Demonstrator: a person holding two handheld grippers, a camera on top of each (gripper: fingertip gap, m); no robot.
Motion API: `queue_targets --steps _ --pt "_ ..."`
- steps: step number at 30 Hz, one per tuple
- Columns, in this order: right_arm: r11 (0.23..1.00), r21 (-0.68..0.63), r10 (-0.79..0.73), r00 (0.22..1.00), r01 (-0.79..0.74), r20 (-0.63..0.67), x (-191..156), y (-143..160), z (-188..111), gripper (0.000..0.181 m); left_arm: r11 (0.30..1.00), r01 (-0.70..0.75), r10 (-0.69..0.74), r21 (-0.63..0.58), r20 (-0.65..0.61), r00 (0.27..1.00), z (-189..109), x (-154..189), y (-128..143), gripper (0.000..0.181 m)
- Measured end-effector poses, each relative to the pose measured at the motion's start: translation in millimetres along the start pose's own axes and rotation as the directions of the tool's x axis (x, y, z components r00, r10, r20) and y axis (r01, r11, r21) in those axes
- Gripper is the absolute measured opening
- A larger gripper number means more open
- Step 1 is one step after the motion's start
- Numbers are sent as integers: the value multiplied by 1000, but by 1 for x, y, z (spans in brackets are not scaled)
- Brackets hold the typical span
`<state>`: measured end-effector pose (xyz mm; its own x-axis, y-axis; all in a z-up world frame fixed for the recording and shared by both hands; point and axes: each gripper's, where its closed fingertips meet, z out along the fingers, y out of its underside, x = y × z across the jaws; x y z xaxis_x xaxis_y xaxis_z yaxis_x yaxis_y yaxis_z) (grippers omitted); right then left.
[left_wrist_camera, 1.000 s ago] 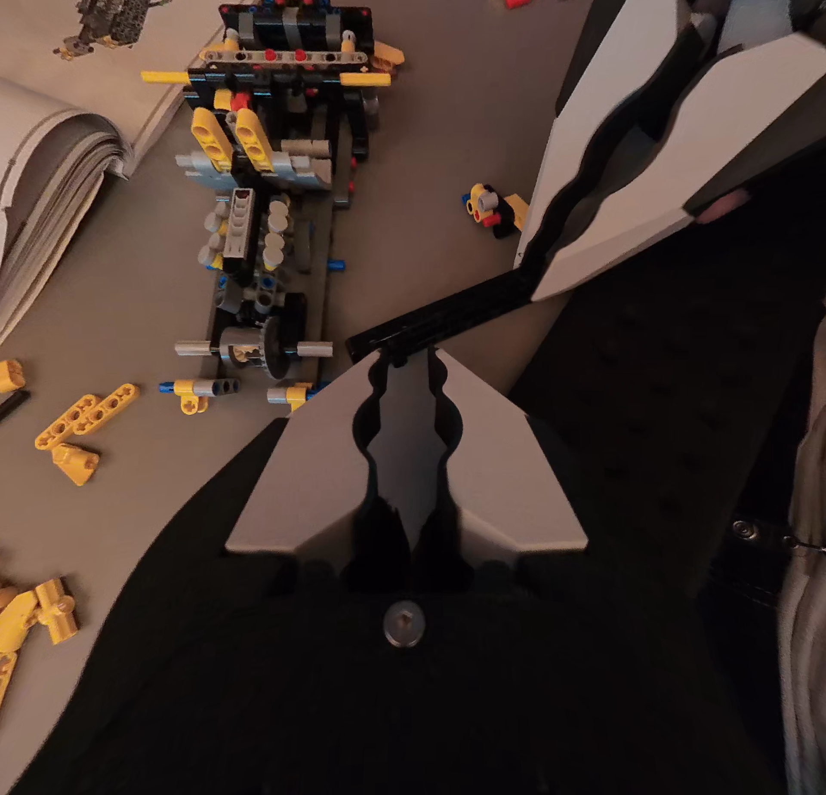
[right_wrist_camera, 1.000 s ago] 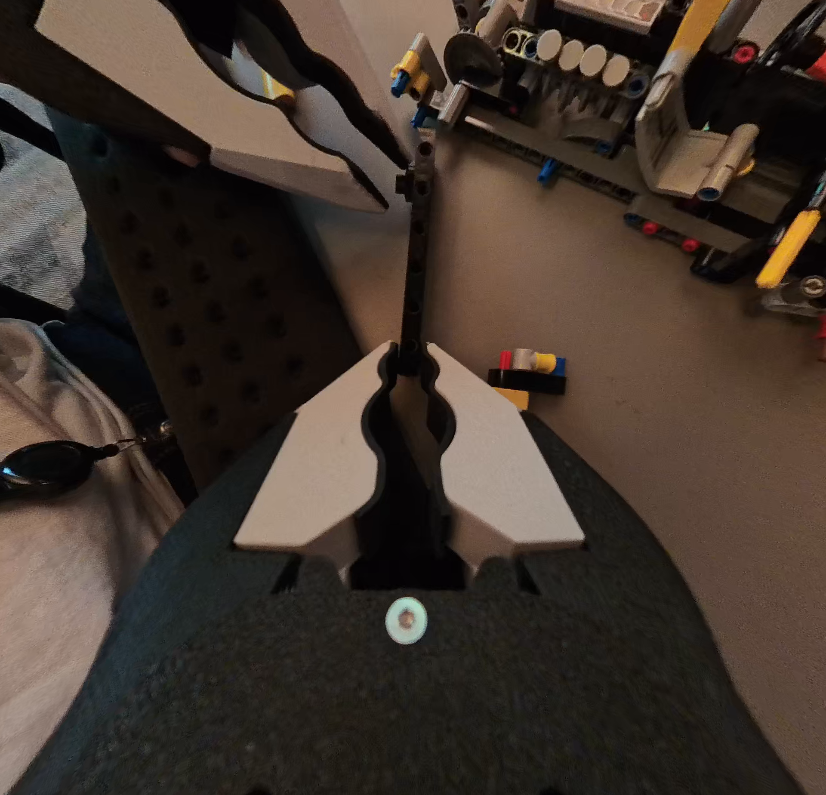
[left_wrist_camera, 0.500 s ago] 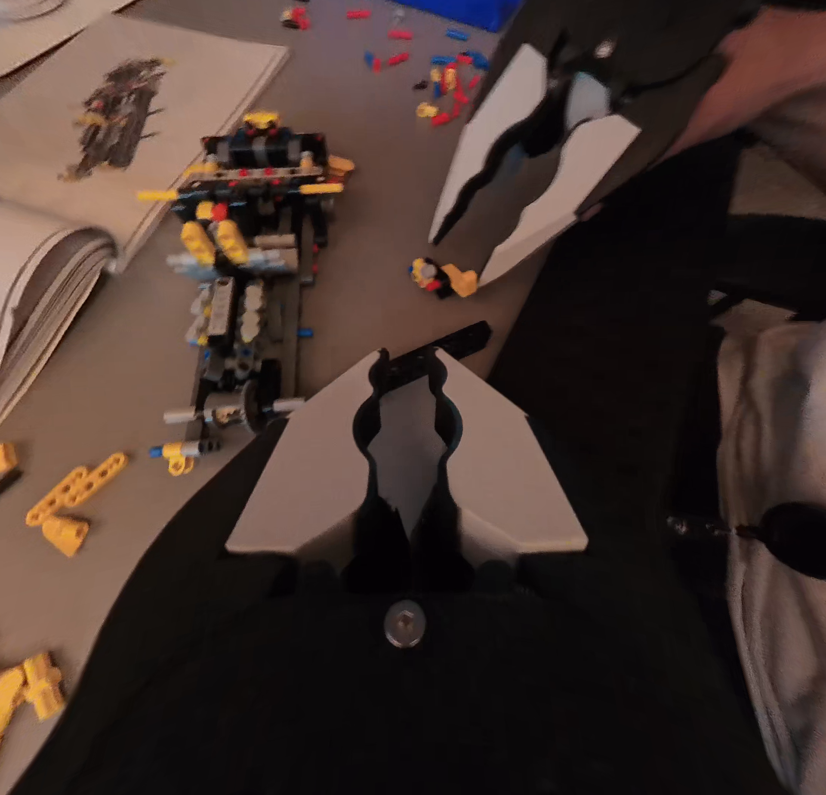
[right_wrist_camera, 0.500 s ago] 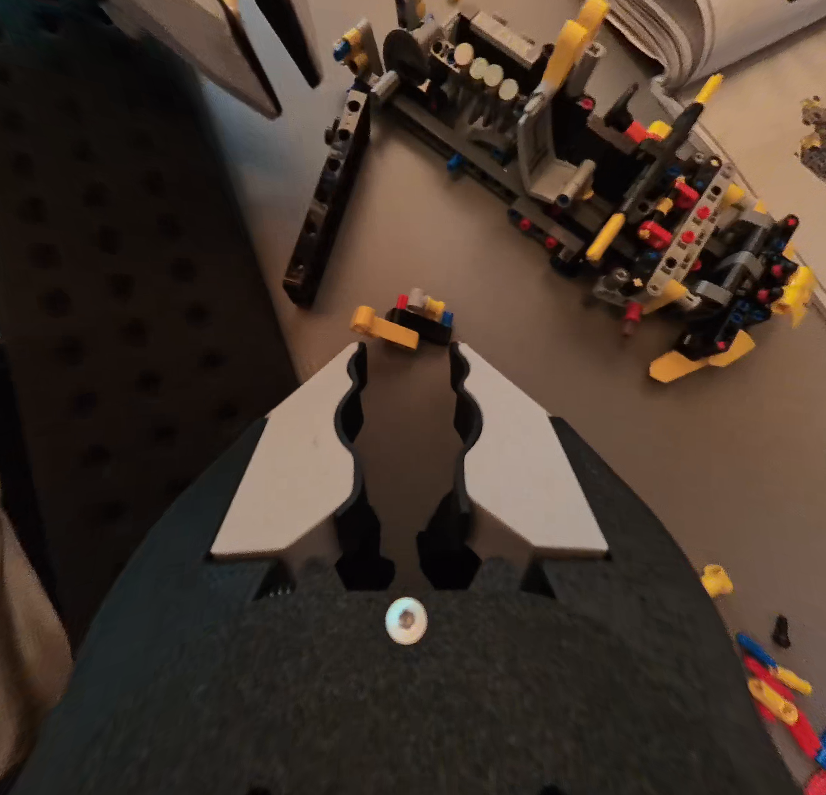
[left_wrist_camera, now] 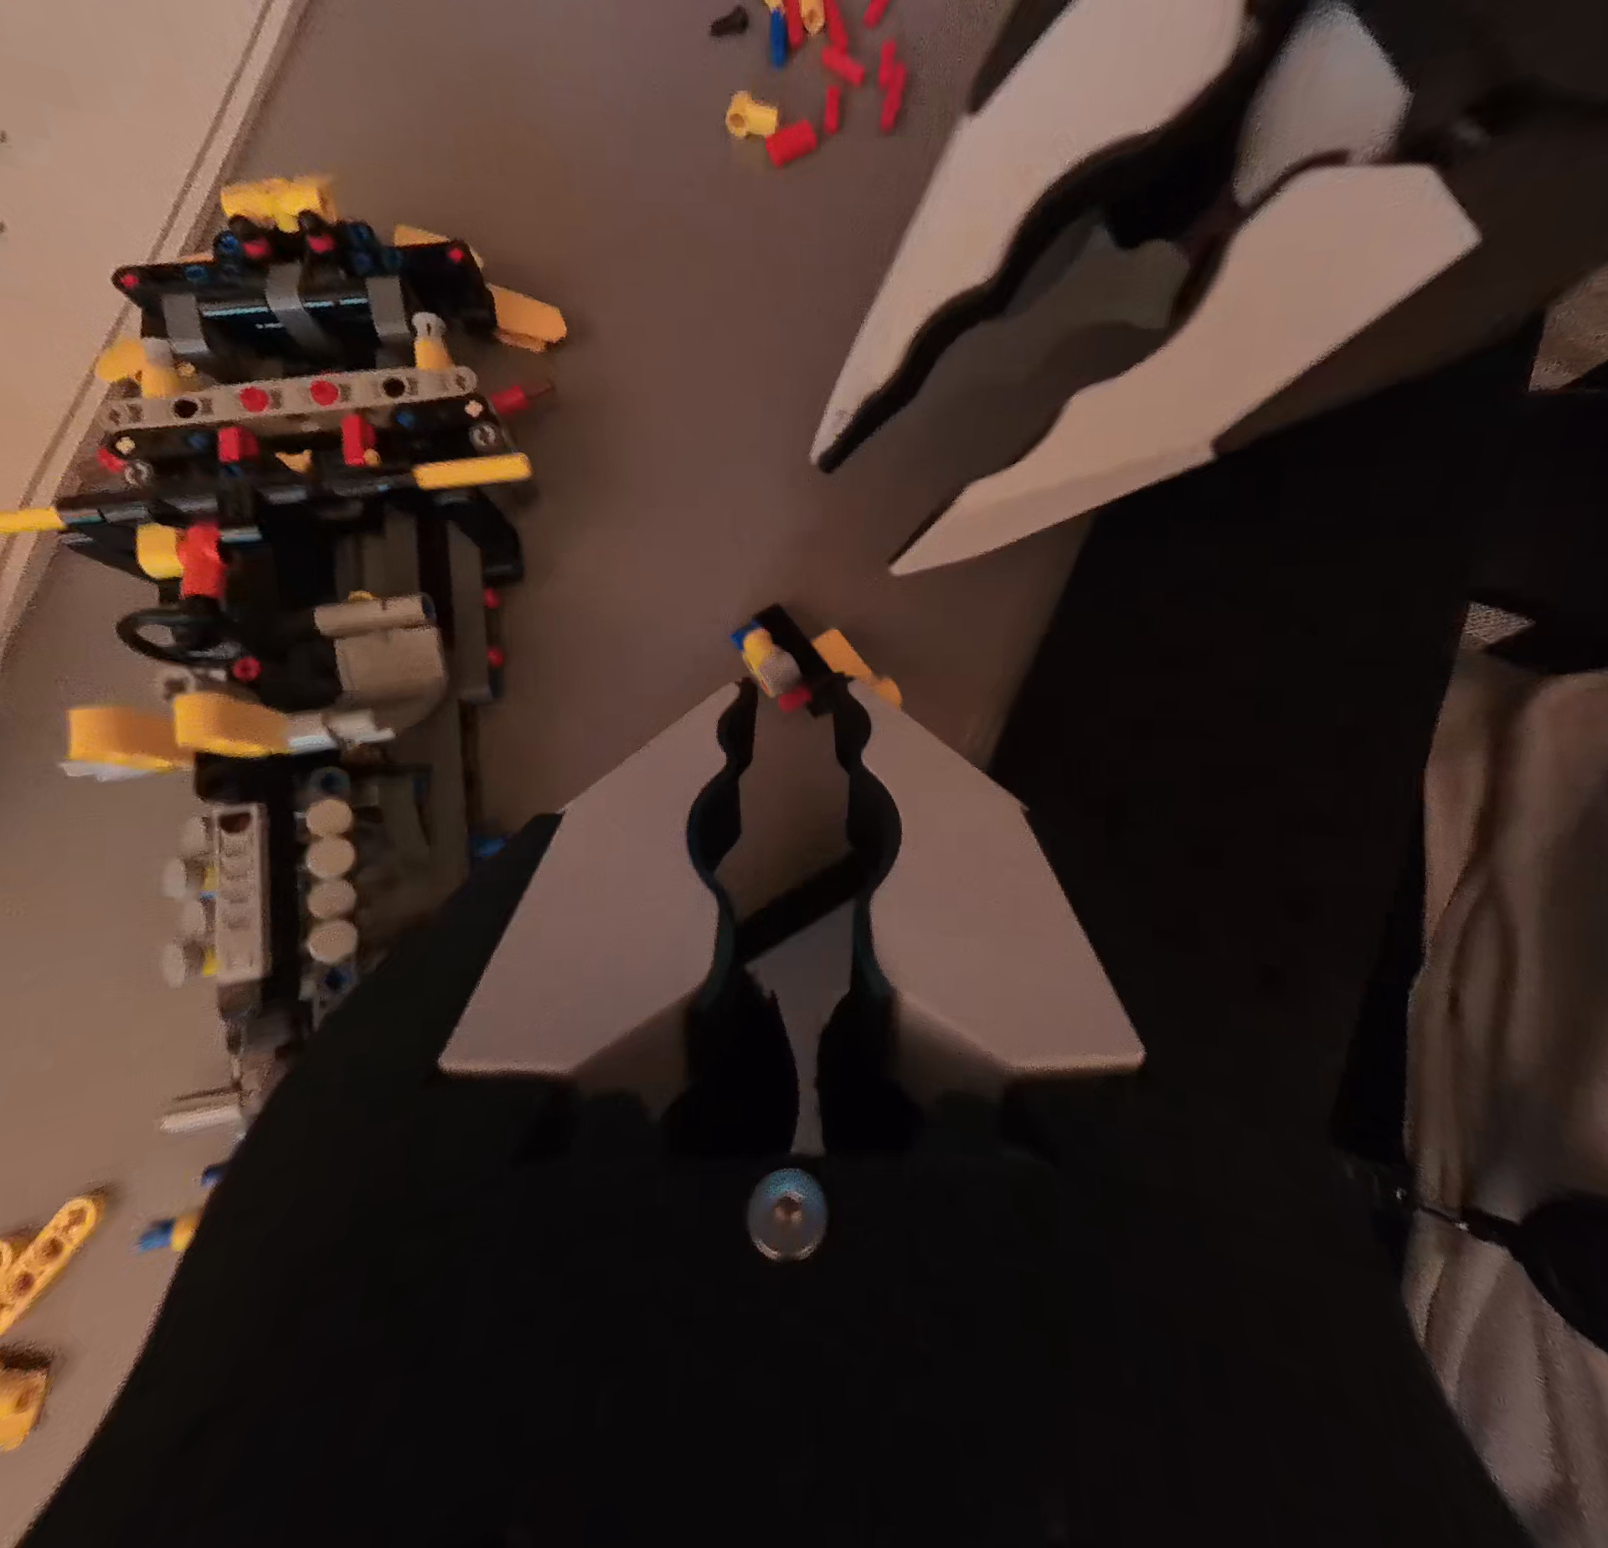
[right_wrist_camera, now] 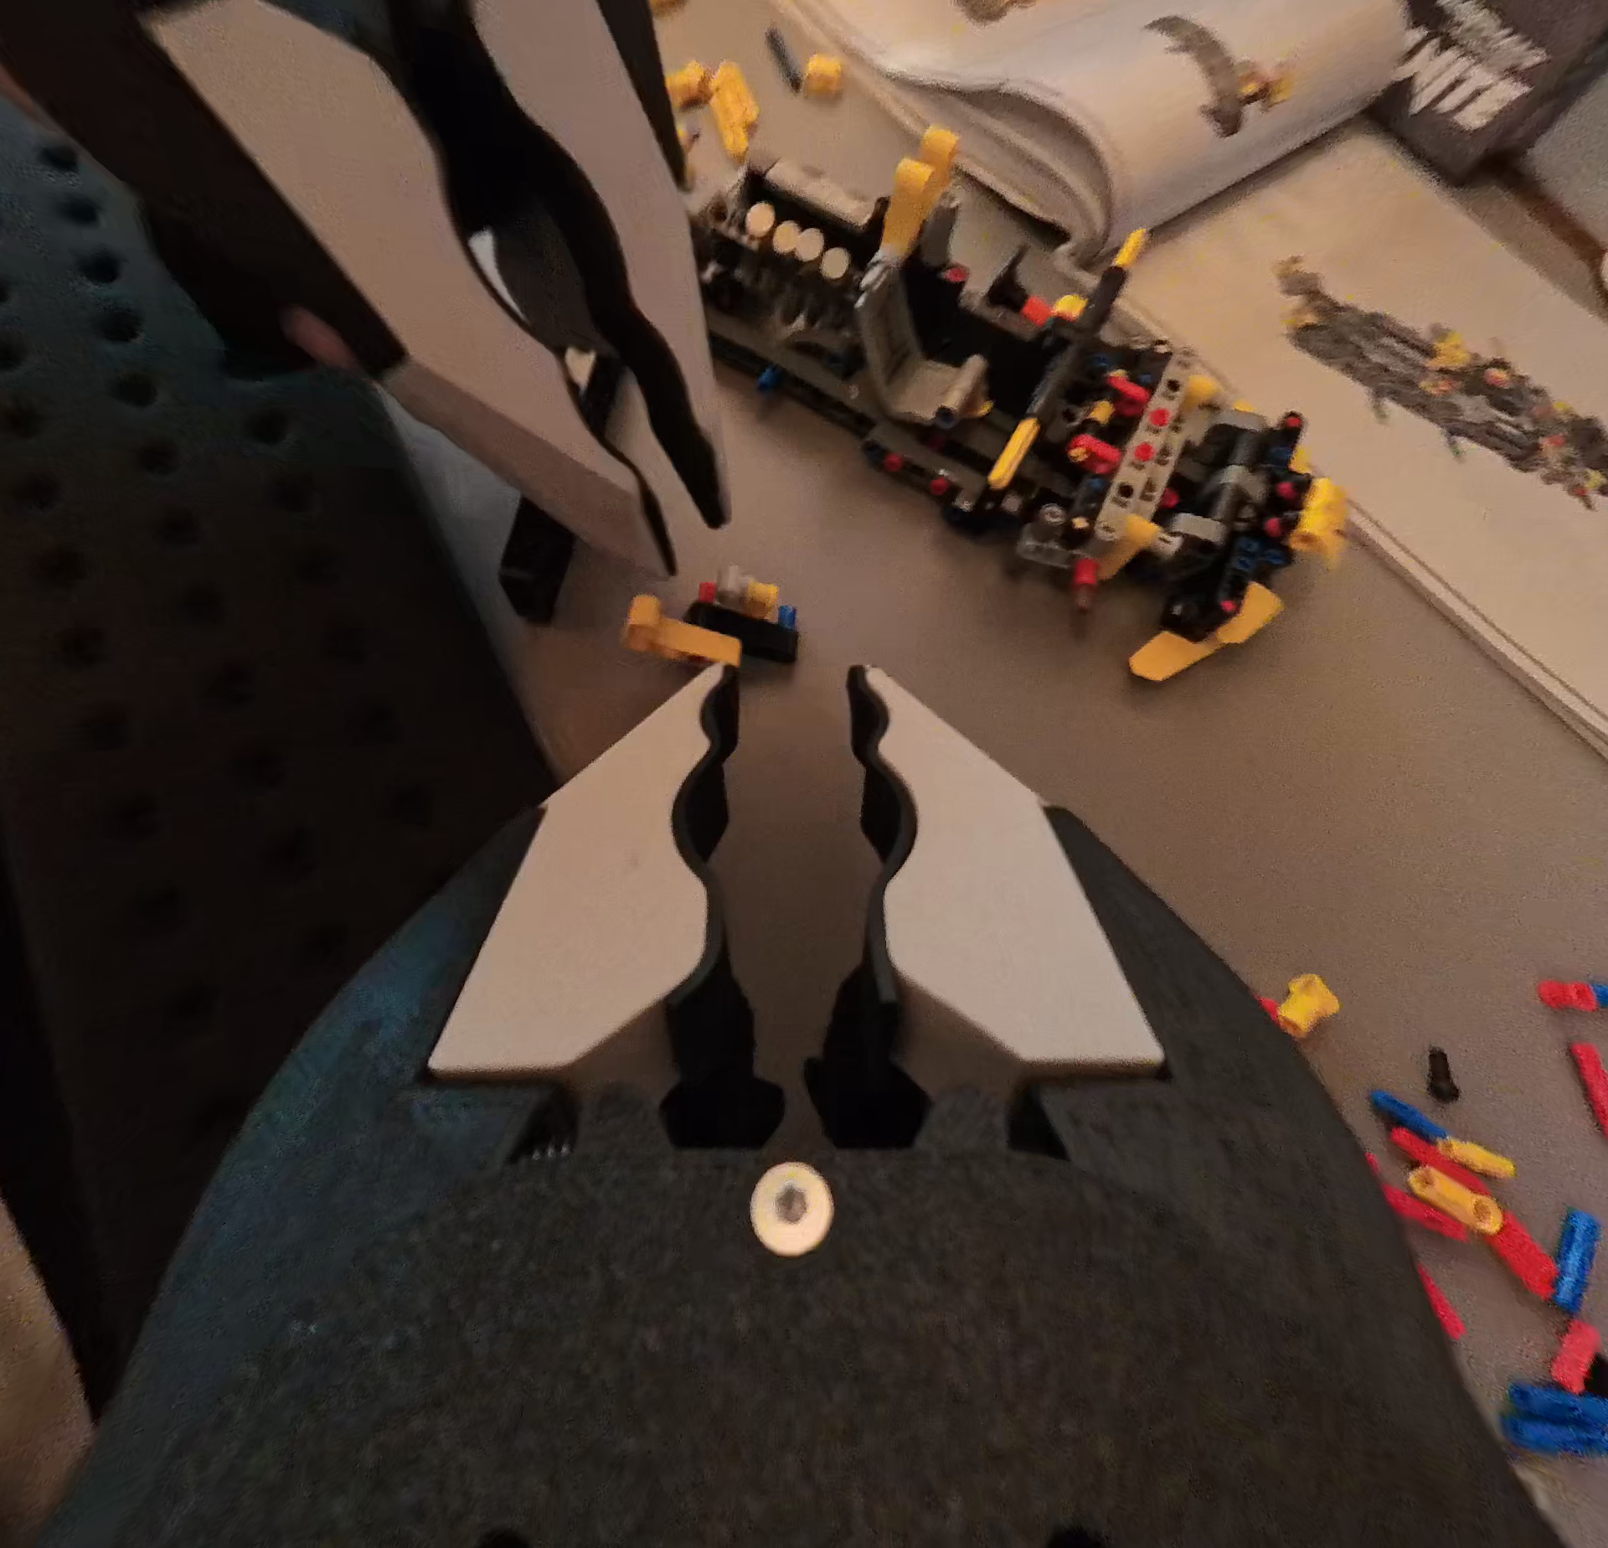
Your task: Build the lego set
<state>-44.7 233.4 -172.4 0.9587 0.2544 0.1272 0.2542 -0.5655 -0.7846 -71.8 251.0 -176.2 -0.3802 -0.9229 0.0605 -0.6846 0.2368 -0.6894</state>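
Note:
The half-built black, grey and yellow model [left_wrist_camera: 304,549] lies on the table; it also shows in the right wrist view [right_wrist_camera: 1001,375]. A small black assembly with yellow, red, grey and blue parts [left_wrist_camera: 800,658] [right_wrist_camera: 740,618] lies between both grippers. My left gripper [left_wrist_camera: 793,697] [right_wrist_camera: 694,542] is slightly open, its tips just short of the assembly. A long black beam [left_wrist_camera: 792,906] lies under it; one end shows in the right wrist view [right_wrist_camera: 535,566]. My right gripper [right_wrist_camera: 792,679] [left_wrist_camera: 861,514] is open and empty, tips just right of the assembly.
An open instruction book [right_wrist_camera: 1131,88] lies beyond the model. Loose red, blue and yellow pins [right_wrist_camera: 1497,1202] [left_wrist_camera: 818,53] are scattered on the right. Yellow parts [left_wrist_camera: 43,1262] lie at the left. A black perforated mat [right_wrist_camera: 217,636] borders the table edge. The grippers are tip to tip, or close to it.
My right gripper let go of the black beam and opened. My left gripper carried the beam, then released it, and it now lies underneath. Both grippers moved toward the small assembly.

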Motion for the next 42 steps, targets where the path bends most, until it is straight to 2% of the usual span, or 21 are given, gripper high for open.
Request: queue_targets --steps 2,6,8,10,14,16,17,20,22,25,29,33,35,39,42 --pt "999 47 26 1000 -26 -7 1 -2 -6 25 1000 2 -2 -5 -33 999 5 -1 -6 18" --pt "998 60 31 999 -31 -6 0 0 -11 25 993 22 -32 -117 -84 996 19 -4 3 19" --pt "997 58 47 999 -48 6 1 0 -13 25 991 50 -65 -121 -126 990 23 0 1 19" --pt "995 68 72 997 -74 24 1 -1 -14 25 990 64 -80 -127 -126 989 25 -1 0 12" --pt "991 110 67 995 -75 75 -3 -6 -18 26 986 104 -121 -129 -129 984 22 -6 1 10" --pt "992 122 5 996 -15 87 -8 -6 -19 29 979 188 -200 -82 -171 965 16 -9 -6 10" --pt "992 121 -39 996 30 74 -11 -6 -19 31 966 251 -258 -60 -236 937 11 -7 -12 10" --pt "966 88 -238 969 243 -65 -11 -11 -18 21 904 424 -398 -56 -470 788 -11 5 -31 9" --pt "923 58 -371 919 381 -130 -15 -19 -18 18 894 442 -415 -78 -516 749 -19 7 -33 9" --pt "875 48 -465 864 482 -193 -22 -31 -19 14 894 437 -414 -94 -547 728 -28 12 -35 9" --pt "832 -11 -536 797 555 -279 -17 -38 -20 15 900 424 -411 -106 -535 738 -30 14 -32 9" --pt "817 -40 -566 789 575 -239 -25 -36 -13 15 894 435 -414 -107 -571 709 -33 23 -34 9" --pt "809 -55 -580 780 585 -236 -25 -36 -12 8 899 426 -406 -103 -560 722 -31 24 -34 9" --pt "828 -37 -552 802 559 -227 -24 -38 -14 7 920 391 -345 -28 -532 774 -34 21 -39 9" --pt "880 17 -464 865 475 -190 -18 -35 -14 7 931 358 -283 79 -464 840 -42 9 -45 14"
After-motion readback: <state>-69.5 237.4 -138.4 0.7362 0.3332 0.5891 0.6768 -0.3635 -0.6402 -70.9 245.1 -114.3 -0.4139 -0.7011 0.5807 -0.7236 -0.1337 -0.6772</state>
